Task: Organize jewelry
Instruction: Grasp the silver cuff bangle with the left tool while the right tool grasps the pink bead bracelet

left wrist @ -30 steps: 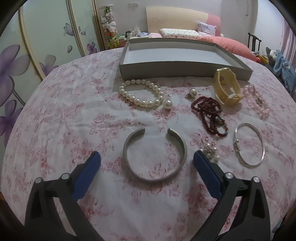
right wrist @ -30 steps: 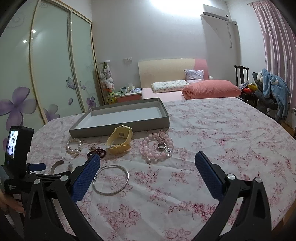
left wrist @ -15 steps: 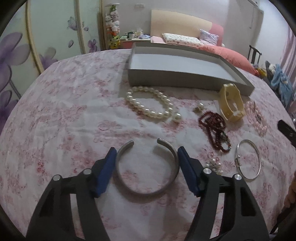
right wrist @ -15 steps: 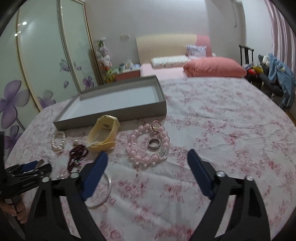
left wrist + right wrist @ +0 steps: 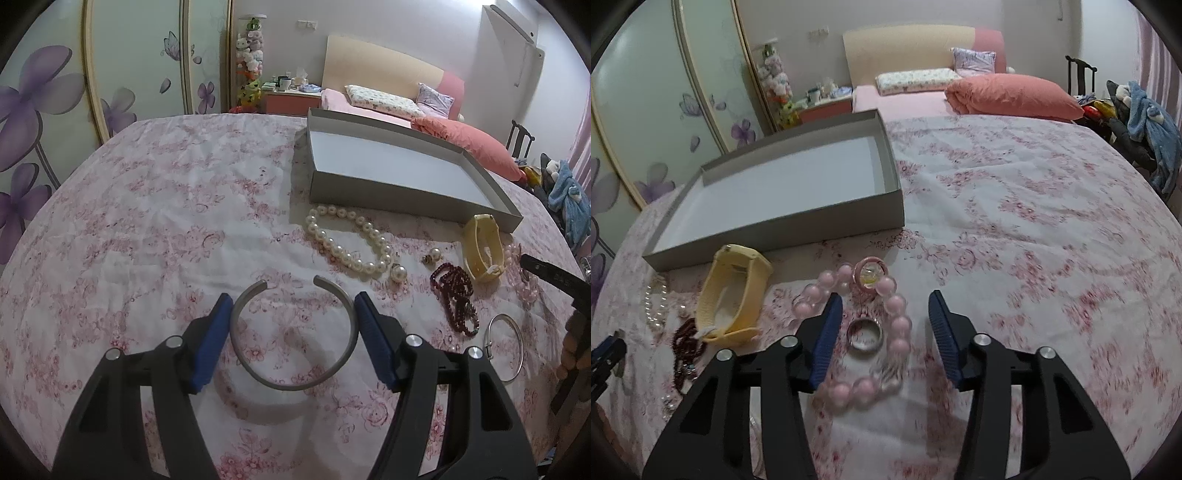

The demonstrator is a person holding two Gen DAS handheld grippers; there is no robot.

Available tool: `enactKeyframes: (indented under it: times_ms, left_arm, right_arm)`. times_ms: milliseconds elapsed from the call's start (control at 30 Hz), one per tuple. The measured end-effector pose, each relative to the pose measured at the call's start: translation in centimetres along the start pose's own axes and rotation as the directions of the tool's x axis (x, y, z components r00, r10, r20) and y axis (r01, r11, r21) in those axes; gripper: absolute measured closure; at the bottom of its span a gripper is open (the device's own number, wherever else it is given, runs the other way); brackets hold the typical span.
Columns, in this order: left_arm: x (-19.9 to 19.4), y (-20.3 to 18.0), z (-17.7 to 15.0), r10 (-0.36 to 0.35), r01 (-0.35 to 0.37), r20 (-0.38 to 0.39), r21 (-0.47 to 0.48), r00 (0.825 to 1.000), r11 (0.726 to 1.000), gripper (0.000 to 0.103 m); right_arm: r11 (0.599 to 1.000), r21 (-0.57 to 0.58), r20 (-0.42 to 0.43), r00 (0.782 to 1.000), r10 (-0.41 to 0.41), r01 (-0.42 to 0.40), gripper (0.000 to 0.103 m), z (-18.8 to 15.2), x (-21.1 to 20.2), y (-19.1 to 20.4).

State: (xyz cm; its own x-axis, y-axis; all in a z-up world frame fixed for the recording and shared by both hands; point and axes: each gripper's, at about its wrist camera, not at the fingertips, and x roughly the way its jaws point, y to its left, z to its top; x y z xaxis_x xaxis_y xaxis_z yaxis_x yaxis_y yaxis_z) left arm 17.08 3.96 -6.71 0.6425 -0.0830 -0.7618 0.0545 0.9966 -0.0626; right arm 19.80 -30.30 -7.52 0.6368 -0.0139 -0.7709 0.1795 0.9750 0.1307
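Observation:
My left gripper is shut on a silver open cuff bangle, one blue pad against each side. The cuff hangs just above the flowered cloth and casts a shadow. In the right wrist view, a pink bead bracelet with a silver ring inside its loop lies between the closing jaws of my right gripper. The left pad overlaps the beads, and the right pad stands apart from them. An empty grey box sits at the back.
On the cloth lie a pearl bracelet, a pearl earring, dark red beads, a yellow watch band, a thin silver bangle and a pink ring. A bed, a chair and wardrobe doors stand behind.
The left jaws came in onto the cuff and lifted it slightly. My right gripper moved down and forward over the pink bracelet, its jaws narrowing.

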Motion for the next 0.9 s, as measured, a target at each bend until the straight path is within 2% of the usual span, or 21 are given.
enactKeyframes:
  times_ms: [67,133,200,233,333,533,700,900]
  left_arm:
    - [0.1,0.0,0.0,-0.004,0.004,-0.003,0.002,1.000,1.000,0.037]
    - [0.3,0.0,0.1,-0.005,0.005,-0.005,0.004,1.000,1.000,0.037]
    - [0.4,0.0,0.1,-0.008,0.008,-0.006,0.007,1.000,1.000,0.037]
    - [0.4,-0.1,0.2,-0.010,0.010,-0.005,0.009,1.000,1.000,0.037]
    - [0.4,-0.2,0.2,-0.018,0.018,0.001,0.015,1.000,1.000,0.037]
    - [-0.9,-0.6,0.4,-0.028,0.027,0.049,0.037,0.998,0.999,0.037]
    - [-2.3,-0.7,0.6,-0.040,0.036,0.112,0.040,0.993,0.999,0.037]
    - [-4.4,-1.3,0.7,-0.049,0.037,0.219,0.056,0.974,0.998,0.037]
  right_arm:
    - [1.000,-0.020,0.004,1.000,-0.020,0.020,0.061,0.2,0.0,0.3]
    - [1.000,-0.022,0.001,1.000,-0.017,0.017,0.077,0.4,0.1,0.2]
    - [0.998,-0.044,0.003,0.999,-0.042,0.042,0.087,0.3,0.1,0.5]
    - [0.997,-0.057,0.003,0.999,-0.042,0.042,0.089,0.1,-0.1,0.7]
    - [0.998,-0.067,0.009,1.000,-0.011,0.011,0.089,-0.2,-0.5,0.9]
    - [0.994,-0.078,0.115,0.990,0.081,-0.072,0.089,-0.4,-3.7,1.5]
    - [0.983,-0.099,0.210,0.963,0.171,-0.153,0.089,0.0,-6.5,2.3]
    - [0.967,-0.115,0.287,0.925,0.250,-0.226,0.089,0.3,-9.0,3.3]
